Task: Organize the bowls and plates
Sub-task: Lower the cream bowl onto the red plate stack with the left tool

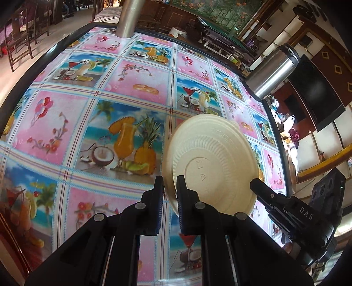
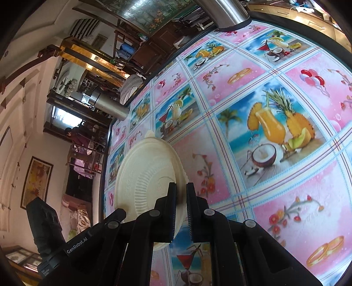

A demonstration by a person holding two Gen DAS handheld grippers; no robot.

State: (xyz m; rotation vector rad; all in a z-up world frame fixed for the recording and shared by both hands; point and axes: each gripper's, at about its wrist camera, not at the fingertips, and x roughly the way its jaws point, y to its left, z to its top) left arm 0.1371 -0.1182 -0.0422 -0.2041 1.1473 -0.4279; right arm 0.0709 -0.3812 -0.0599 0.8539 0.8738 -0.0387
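Note:
A cream disposable plate (image 1: 211, 158) hangs tilted above the table, its ribbed underside towards both cameras. My left gripper (image 1: 169, 178) is shut on its left rim. In the same view my right gripper (image 1: 255, 184) reaches the plate's right rim. The right wrist view shows the plate (image 2: 145, 176) with my right gripper (image 2: 180, 186) shut on its near rim. There my left gripper (image 2: 120, 214) touches the lower left rim. A small cream tab pokes out behind the plate's top edge; I cannot tell whether a second plate lies behind it.
The table carries a bright pink and blue fruit-print cloth (image 1: 88, 110) and has a dark rim. A steel flask (image 1: 272, 70) stands at the right edge and a steel cylinder (image 1: 127, 17) at the far edge. Chairs and cabinets surround the table.

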